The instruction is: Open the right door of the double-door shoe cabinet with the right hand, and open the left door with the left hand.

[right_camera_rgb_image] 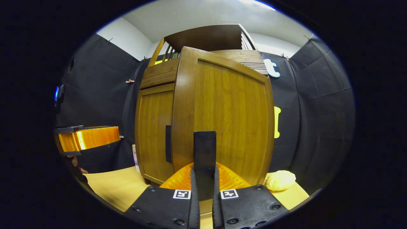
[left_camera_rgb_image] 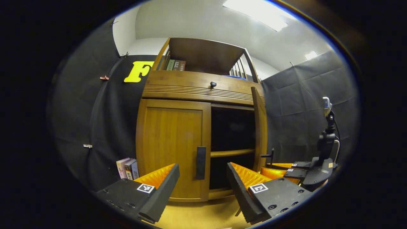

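The wooden shoe cabinet (left_camera_rgb_image: 178,133) stands straight ahead in the left gripper view. Its left door (left_camera_rgb_image: 170,149) is closed, with a black vertical handle (left_camera_rgb_image: 201,163) at the inner edge. My left gripper (left_camera_rgb_image: 202,178) is open, its fingers spread either side of that handle and a little short of it. The right door (right_camera_rgb_image: 229,121) is swung open and faces the right gripper view. My right gripper (right_camera_rgb_image: 205,190) is shut on the right door's black handle (right_camera_rgb_image: 205,152). The right door (left_camera_rgb_image: 260,127) is edge-on in the left gripper view, with dark shelves (left_camera_rgb_image: 232,152) behind it.
Books (left_camera_rgb_image: 127,168) lean against the cabinet's left side. A pale yellow lump (right_camera_rgb_image: 280,180) lies on the tan floor (right_camera_rgb_image: 117,184) right of the open door. The left gripper (right_camera_rgb_image: 86,138) hangs at the left. A drawer knob (left_camera_rgb_image: 213,84) sits above the doors.
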{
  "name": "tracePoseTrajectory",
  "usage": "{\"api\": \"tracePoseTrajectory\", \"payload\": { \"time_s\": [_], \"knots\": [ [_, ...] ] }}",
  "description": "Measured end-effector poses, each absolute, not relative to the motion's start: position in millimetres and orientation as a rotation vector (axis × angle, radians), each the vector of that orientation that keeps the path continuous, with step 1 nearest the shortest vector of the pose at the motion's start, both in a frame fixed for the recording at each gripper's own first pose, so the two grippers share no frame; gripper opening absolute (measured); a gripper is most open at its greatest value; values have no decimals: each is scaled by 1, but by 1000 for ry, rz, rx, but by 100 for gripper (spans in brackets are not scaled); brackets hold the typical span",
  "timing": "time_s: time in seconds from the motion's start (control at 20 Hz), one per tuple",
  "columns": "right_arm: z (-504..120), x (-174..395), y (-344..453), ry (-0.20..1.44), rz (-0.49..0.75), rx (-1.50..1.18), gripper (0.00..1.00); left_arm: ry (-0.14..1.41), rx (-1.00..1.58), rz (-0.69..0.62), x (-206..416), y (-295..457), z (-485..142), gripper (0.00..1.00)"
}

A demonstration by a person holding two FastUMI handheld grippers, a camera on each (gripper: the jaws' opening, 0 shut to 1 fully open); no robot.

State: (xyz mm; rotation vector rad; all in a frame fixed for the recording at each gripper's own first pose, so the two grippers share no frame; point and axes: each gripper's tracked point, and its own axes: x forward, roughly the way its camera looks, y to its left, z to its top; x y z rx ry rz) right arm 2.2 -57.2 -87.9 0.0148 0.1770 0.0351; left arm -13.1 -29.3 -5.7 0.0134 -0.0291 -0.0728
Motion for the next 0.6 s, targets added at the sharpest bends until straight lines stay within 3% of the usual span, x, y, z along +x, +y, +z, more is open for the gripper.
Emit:
{"api": "tracePoseTrajectory", "payload": {
  "time_s": [0.05,0.1,0.25,0.55,0.6],
  "knots": [
    [-86,-2,-61,178,31,13,14,-30,11,-84,-11,-36,-6,89],
    [-83,-8,-66,178,25,14,14,-29,7,-94,-9,-41,-6,93],
    [-77,-21,-78,174,8,11,19,-20,5,-122,-5,-58,-12,93],
    [-68,-45,-107,183,-28,11,18,-29,2,-178,3,-93,-13,89],
    [-68,-48,-111,185,-34,15,14,-31,-1,-185,6,-99,-13,93]
  ]
}}
